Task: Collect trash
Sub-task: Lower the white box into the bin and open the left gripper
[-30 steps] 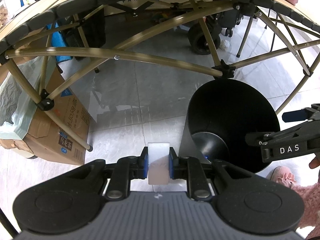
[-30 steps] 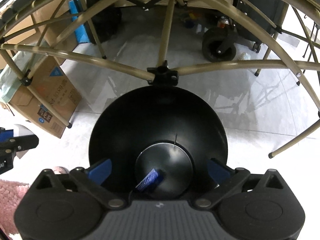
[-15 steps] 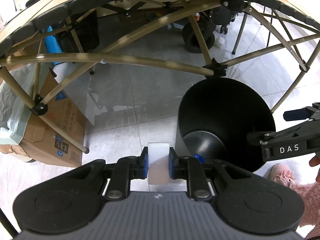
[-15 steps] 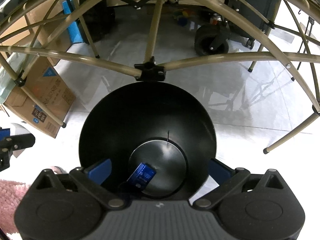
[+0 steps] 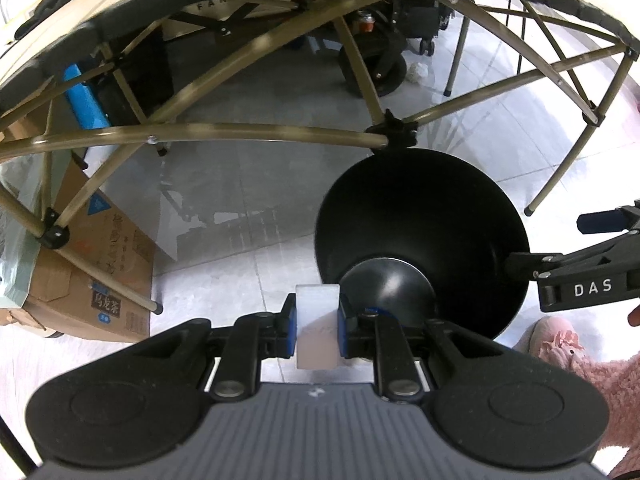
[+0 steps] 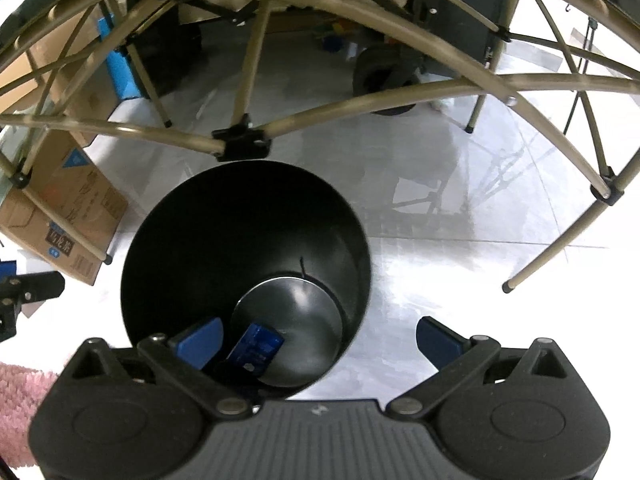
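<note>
**One piece in the bin, the white block next**

The blue packet now lies flat on the bottom of the black bin; a second ago it was only just dropping past my right gripper. That gripper's jaws stand wide apart and empty, and it has slid sideways, so only its left finger is over the bin mouth now and the other is over bare tile. I read that item as done.

My left gripper is clamped on a white block, and it has drifted nearer the bin: the block sits just beside the rim, not yet over the opening. I judge the next step to be carrying it across and letting go.

Writing I can read: "DAS" in white on the right gripper's body in the left view, and Chinese characters on the cardboard box beneath the folding table frame, too small for me to make out.
</note>
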### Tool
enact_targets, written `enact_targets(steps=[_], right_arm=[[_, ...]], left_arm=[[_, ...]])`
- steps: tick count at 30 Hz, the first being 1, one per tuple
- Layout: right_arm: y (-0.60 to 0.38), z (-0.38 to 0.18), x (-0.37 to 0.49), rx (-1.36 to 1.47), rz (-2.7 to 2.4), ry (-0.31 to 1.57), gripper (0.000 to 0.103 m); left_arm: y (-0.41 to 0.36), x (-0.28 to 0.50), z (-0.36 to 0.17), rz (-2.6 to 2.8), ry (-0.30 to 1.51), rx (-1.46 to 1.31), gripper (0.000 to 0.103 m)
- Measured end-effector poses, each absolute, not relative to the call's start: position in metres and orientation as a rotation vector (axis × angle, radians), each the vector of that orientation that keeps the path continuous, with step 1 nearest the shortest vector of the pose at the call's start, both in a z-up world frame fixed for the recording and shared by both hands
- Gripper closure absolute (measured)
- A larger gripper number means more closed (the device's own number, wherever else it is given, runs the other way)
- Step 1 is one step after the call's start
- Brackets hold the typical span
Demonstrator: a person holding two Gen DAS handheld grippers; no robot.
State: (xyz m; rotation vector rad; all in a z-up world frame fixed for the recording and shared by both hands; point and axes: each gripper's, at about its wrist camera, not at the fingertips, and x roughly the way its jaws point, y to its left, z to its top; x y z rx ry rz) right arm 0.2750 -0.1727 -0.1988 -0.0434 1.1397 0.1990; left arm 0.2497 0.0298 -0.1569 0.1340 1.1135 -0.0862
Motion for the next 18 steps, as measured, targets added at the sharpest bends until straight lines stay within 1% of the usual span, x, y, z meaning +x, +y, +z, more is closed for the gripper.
enact_targets(steps=[18], right_arm=[[-0.218, -0.191, 0.274, 0.026, 0.123, 1.100, 0.000]], left_arm=[[-0.029, 0.270, -0.160, -0.168, 1.161, 0.148, 0.084]])
